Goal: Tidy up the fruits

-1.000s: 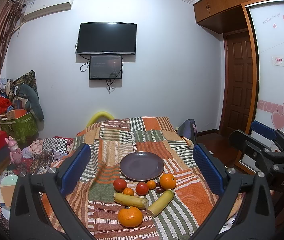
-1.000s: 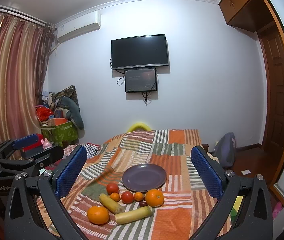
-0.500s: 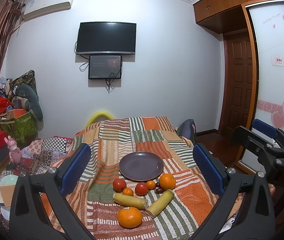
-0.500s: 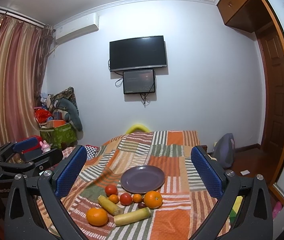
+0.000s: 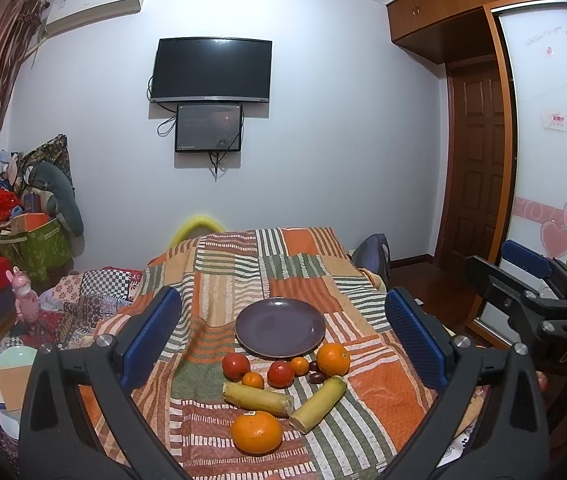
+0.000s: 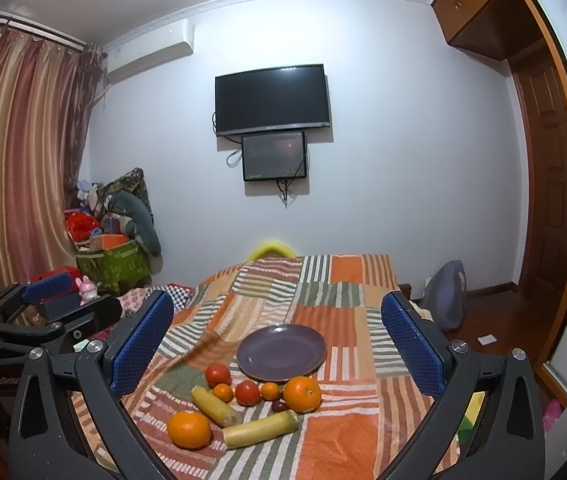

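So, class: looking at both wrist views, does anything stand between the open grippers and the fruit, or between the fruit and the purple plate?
Nothing visible does. Both the left gripper and right gripper hang open above the striped blanket, with clear air down to the fruit. The nearest orange sits in front; the plate lies empty just behind the cluster.

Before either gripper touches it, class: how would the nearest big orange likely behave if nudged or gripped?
The nearest orange is round and sits free on the soft striped blanket, so it would probably roll, though the cloth may slow it. Its firm-looking peel likely tolerates a grip from the open left gripper.
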A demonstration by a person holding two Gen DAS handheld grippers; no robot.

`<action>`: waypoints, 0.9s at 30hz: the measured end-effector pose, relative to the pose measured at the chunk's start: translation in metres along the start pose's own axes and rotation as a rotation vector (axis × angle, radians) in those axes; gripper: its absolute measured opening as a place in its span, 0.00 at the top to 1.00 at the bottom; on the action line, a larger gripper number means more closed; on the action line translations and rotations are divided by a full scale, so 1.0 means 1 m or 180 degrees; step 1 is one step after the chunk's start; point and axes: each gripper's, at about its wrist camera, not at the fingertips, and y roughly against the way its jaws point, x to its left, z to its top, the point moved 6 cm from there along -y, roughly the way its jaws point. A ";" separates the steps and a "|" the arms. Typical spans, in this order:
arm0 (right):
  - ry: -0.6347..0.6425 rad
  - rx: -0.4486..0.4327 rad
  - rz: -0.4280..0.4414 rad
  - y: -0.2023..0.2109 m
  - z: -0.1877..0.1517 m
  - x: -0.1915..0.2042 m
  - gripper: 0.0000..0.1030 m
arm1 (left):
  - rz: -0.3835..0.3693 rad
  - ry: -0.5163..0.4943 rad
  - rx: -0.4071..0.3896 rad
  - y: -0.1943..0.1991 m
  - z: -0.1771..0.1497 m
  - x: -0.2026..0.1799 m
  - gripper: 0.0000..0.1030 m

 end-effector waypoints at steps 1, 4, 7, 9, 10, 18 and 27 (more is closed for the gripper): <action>0.0001 0.0024 0.0004 -0.002 -0.001 0.000 0.00 | 0.0000 0.0000 0.0012 -0.001 -0.001 0.000 0.00; -0.0012 0.0094 -0.0014 -0.007 -0.005 -0.003 0.00 | -0.0044 0.0007 0.0082 -0.009 -0.005 0.002 0.00; -0.0010 0.0226 -0.0042 -0.016 -0.013 -0.007 0.00 | -0.0050 0.0024 0.0200 -0.020 -0.012 0.005 0.00; -0.0002 0.0282 -0.0076 -0.020 -0.018 -0.010 0.00 | -0.0043 0.0035 0.0312 -0.031 -0.020 0.009 0.00; 0.0010 0.0323 -0.0089 -0.023 -0.022 -0.012 0.00 | -0.0019 0.0045 0.0361 -0.036 -0.024 0.012 0.00; 0.0118 0.0627 -0.0178 -0.041 -0.046 -0.024 0.00 | -0.0019 0.0082 0.0899 -0.082 -0.070 0.030 0.00; 0.0178 0.1132 -0.0136 -0.064 -0.087 -0.035 0.08 | -0.0130 0.0163 0.1635 -0.124 -0.140 0.040 0.00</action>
